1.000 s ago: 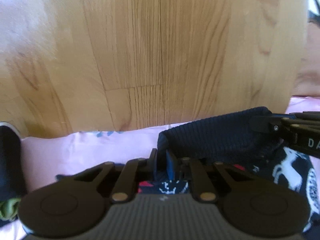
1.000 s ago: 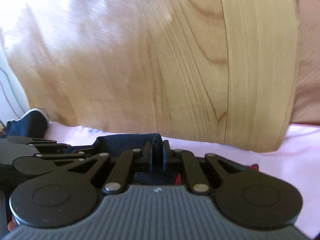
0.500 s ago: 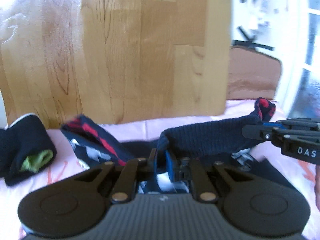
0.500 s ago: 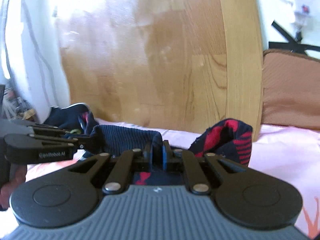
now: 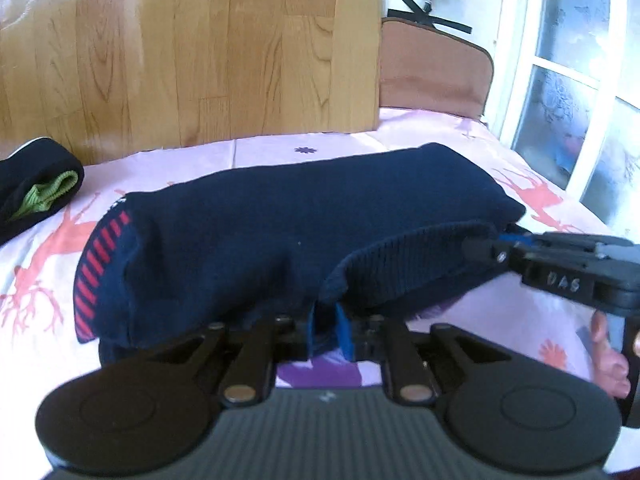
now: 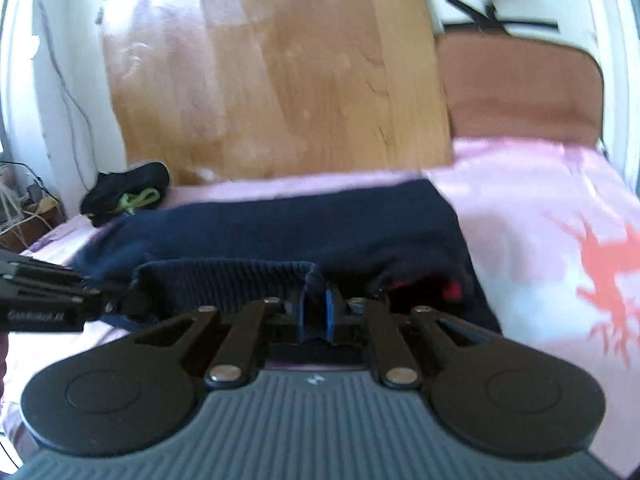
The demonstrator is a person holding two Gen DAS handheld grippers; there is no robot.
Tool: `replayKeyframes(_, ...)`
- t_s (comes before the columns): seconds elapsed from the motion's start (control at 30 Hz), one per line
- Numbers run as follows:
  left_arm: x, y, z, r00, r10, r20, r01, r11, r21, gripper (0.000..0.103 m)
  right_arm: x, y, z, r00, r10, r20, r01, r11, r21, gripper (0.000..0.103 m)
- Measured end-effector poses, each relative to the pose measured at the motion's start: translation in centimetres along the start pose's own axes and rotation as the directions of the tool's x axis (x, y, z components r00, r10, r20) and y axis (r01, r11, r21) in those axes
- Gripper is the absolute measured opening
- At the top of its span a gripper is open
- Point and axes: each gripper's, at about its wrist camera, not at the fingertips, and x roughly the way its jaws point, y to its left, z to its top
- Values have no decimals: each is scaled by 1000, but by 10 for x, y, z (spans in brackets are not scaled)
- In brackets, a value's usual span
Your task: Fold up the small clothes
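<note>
A navy knit garment [image 5: 280, 232] with red stripes on one end lies across the pink bed; it also shows in the right wrist view [image 6: 304, 228]. My left gripper [image 5: 326, 328] is shut on the near left end of its ribbed hem [image 5: 404, 264]. My right gripper [image 6: 314, 316] is shut on the other end of that hem [image 6: 224, 284]. The hem is stretched between the two, just above the sheet. The right gripper shows at the right edge of the left wrist view [image 5: 480, 246]; the left gripper shows at the left edge of the right wrist view [image 6: 86, 294].
A pink bedsheet [image 5: 260, 152] with coral prints covers the bed. A folded dark garment with green lining [image 5: 36, 196] lies at the far left. A wooden board [image 5: 192, 48] and a brown headboard [image 5: 432, 68] stand behind. A window [image 5: 580, 80] is at the right.
Both grippers have drawn back and lowered with the hem. The garment, lifted before, now lies spread flat across the bed, its dark side up.
</note>
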Motion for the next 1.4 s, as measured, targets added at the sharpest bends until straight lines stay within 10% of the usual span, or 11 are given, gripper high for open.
replayKeyframes(0.23,-54,46,9,987,-91,129,102,992,-79,39,-33,-6,9,994,112,-4,-112,990,-82,44)
replayKeyframes(0.5,6,93,34,991,111,69,-92,969,-229,27,-8,-15,47,990,63,125,-63,998,1,44)
replayKeyframes(0.63,48,104,33,983,184,14,-178,965,-192,27,45,-22,22,993,-35,-117,36,999,11,41)
replayKeyframes(0.77,54,105,38,976,219,-9,-217,957,-194,20,21,-14,7,996,-45,-80,42,998,-47,41)
replayKeyframes(1.13,-5,102,38,996,42,79,-18,960,-279,30,-16,-45,41,998,-43,49,34,983,179,43)
replayKeyframes(1.4,13,46,18,999,-40,-26,38,995,-88,19,48,33,34,969,236,-74,-225,966,128,43)
